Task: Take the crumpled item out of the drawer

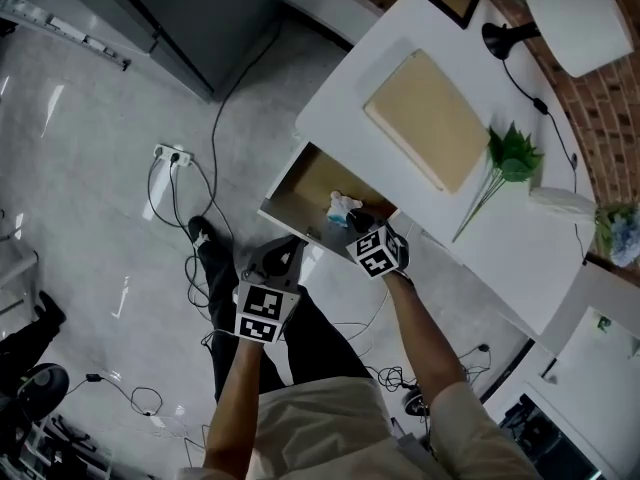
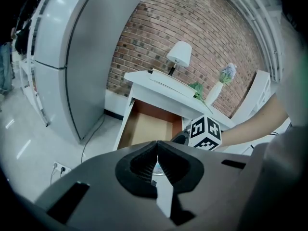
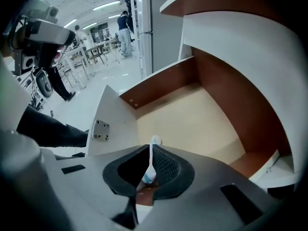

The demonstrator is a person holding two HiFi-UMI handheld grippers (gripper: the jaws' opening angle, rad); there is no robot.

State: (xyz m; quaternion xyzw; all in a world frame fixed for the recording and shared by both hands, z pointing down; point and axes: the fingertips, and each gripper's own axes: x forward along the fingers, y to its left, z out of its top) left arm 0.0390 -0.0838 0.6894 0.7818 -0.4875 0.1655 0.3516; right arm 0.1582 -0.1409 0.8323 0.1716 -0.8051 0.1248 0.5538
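Right gripper view says it best: right tool (image 3: 151, 146) is clenched on a thin flap of the crumpled item (image 3: 149, 170), low in the open drawer (image 3: 207, 124) near its right front corner, which looks ready for lifting out. The flap runs lengthwise along the jaws, tip poking past them toward the drawer floor. Left tool (image 2: 157, 142) is clamped shut on nothing, hanging back off the bench (image 1: 330, 108), probably just keeping clear.

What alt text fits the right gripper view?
The right gripper pinches a thin white crumpled item with blue marks between its closed jaws. Beyond it lies the open drawer, with a tan floor and red-brown walls.
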